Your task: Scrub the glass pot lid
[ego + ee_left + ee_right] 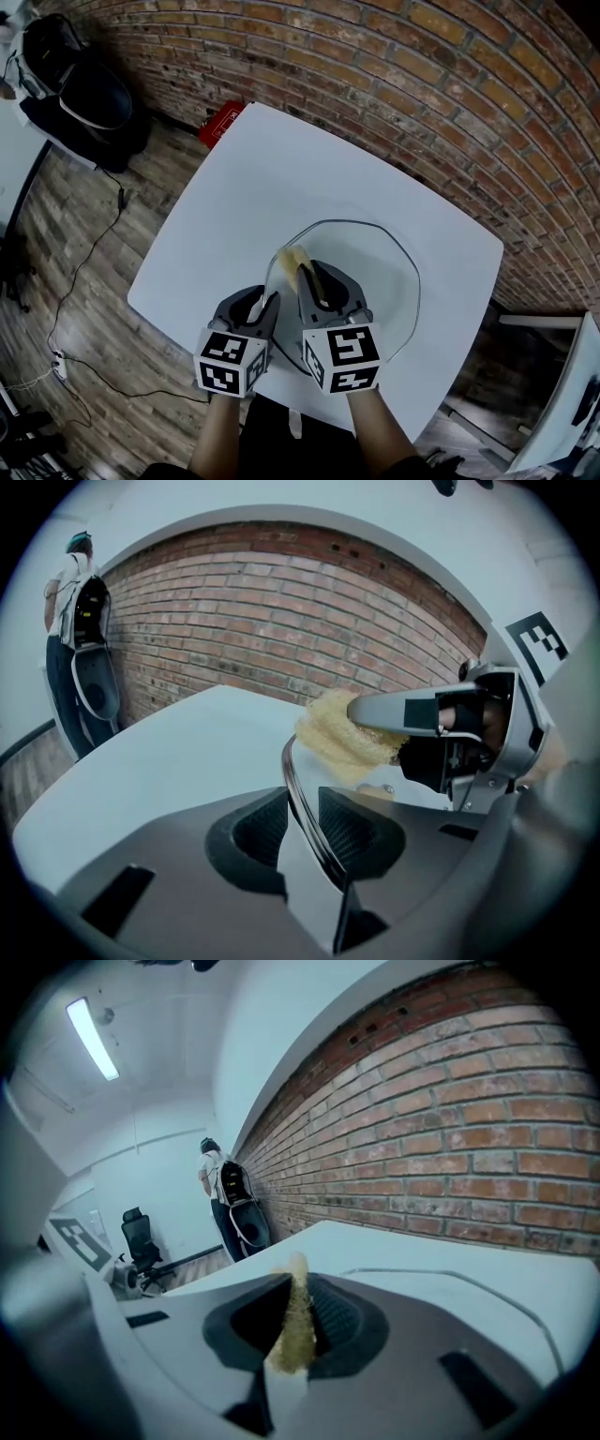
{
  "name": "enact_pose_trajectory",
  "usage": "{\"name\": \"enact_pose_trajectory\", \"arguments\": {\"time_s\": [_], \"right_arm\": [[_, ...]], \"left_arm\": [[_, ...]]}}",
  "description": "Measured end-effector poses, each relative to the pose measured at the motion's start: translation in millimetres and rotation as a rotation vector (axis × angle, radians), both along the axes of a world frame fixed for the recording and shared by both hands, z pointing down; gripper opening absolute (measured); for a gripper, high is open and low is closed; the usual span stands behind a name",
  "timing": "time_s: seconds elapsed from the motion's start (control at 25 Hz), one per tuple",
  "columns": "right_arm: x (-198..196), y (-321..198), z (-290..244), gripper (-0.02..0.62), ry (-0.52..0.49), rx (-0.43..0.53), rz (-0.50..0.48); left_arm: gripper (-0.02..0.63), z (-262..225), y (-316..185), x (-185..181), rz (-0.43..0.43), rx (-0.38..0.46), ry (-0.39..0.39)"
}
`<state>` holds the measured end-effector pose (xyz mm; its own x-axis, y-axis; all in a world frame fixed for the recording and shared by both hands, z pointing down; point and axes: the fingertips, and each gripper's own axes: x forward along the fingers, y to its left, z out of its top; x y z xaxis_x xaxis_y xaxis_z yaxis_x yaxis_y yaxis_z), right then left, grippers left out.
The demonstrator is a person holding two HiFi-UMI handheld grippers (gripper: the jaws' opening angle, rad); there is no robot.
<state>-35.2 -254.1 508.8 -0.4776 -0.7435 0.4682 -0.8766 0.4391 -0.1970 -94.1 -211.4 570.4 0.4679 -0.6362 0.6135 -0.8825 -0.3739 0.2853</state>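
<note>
From the left gripper view only, left tongs [306,825] grip the lid rim [293,778]; right tongs [298,1302] pinch sponge [292,1344]

A white bench [234,206] is set on the wood floor [84,281], close to the brick wall [422,84]. One glass pot lid [370,281] is laid on the bench top, on the half away from the brick wall.

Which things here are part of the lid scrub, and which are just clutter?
In the job: round glass pot lid with metal rim, clamped in left hand-held gripper; yellow fibrous scrubbing pad in right hand-held gripper.
Lying about: red flat object beyond the white table; black bag; dark cable on wooden floor.
</note>
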Motion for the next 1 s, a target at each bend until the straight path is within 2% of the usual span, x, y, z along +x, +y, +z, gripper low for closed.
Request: {"name": "enact_pose_trajectory", "arguments": {"time_s": [0.24, 0.56, 0.72, 0.88, 1.0], "right_arm": [[26, -10, 22, 0.057, 0.084, -0.043, 0.045], [127, -22, 24, 0.057, 0.221, -0.072, 0.255], [159, -23, 21, 0.057, 0.252, -0.071, 0.325], [144, -20, 7, 0.057, 0.216, -0.033, 0.289], [97, -11, -7, 0.057, 0.144, -0.009, 0.183]], "left_arm": [[0.104, 1, -2, -1, 0.003, -0.002, -0.006], [0.103, 1, -7, -1, 0.0, 0.003, -0.016], [0.101, 0, -10, 1, 0.001, 0.006, -0.018], [0.1, 0, -11, 1, 0.0, 0.008, -0.014], [0.1, 1, -10, 1, 0.0, 0.005, -0.009]]}}
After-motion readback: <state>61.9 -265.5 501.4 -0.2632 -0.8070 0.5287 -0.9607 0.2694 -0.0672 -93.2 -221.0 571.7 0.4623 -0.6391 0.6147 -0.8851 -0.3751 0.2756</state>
